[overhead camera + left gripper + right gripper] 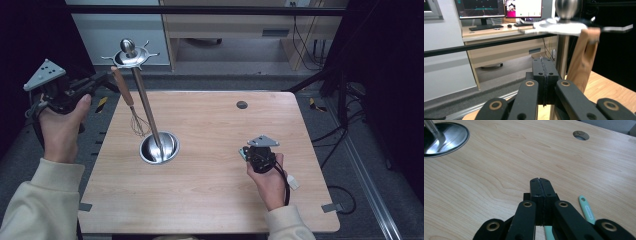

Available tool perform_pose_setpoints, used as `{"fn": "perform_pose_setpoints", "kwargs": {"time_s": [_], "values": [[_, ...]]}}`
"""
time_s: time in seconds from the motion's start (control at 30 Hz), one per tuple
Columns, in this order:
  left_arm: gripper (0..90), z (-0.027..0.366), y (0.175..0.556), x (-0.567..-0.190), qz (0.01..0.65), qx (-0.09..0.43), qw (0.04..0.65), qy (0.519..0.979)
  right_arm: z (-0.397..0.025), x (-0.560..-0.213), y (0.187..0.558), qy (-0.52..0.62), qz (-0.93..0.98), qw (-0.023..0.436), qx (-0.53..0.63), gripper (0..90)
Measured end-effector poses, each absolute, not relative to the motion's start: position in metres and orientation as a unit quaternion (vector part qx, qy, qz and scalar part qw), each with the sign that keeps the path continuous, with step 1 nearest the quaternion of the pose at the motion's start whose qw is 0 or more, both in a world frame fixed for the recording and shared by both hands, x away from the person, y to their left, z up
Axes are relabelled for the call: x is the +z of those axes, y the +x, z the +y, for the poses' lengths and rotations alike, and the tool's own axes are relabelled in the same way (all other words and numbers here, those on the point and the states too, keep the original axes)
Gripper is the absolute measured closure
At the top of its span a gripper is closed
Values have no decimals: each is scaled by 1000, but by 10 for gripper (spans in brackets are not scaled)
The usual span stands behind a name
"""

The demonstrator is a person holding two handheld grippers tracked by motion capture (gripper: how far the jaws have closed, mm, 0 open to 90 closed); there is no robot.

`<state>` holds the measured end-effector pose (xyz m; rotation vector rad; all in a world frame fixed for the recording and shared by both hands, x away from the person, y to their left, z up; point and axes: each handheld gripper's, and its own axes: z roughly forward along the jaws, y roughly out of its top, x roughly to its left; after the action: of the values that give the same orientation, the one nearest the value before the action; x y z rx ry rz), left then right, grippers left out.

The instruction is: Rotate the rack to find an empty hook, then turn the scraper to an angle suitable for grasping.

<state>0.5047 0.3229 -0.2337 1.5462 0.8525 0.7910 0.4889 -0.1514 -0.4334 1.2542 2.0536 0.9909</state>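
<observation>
Whisk [131, 102] hangs by its wooden handle from a hook of the steel rack [131, 56], wire head down near the pole and above the table's left part; its long axis runs slightly tilted from vertical, handle top at the rack's crown, wires low beside the round base [159, 148]. Left gripper [102, 79] is held off the table's far-left corner, level with the handle's upper end and pointing toward it; in the left gripper view the jaws stand pressed together with nothing between them, and the handle [584, 62] lies just right of and beyond the tips [544, 65], apparently apart from them, though depth is hard to judge. Left hand is clearly the nearer one to the whisk. Right gripper [244, 152] rests low over the table's right half, well apart from the rack; its jaws are likewise closed and empty, tips [539, 180] aimed across bare wood toward the cable hole [580, 135]. A mint-green utensil handle [586, 210] lies on the table just right of and under the right jaws; it carries a small printed mark, too small to read. No other writing is legible. Judgement: the next move turns on opening the left jaws and shifting them toward the handle across its axis.
</observation>
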Motion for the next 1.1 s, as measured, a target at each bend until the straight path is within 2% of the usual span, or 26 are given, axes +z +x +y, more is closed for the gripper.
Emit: {"fn": "perform_pose_setpoints", "kwargs": {"time_s": [0.73, 0.93, 1.1], "values": [[899, 341, 491, -341, 416, 302, 534, 671, -185, -440, 508, 490, 769, 254, 322, 900], [864, 339, 491, -382, 428, 287, 518, 683, -188, -443, 517, 497, 773, 243, 311, 900], [823, 340, 492, -403, 439, 281, 506, 688, -189, -444, 523, 501, 774, 236, 305, 900]]}}
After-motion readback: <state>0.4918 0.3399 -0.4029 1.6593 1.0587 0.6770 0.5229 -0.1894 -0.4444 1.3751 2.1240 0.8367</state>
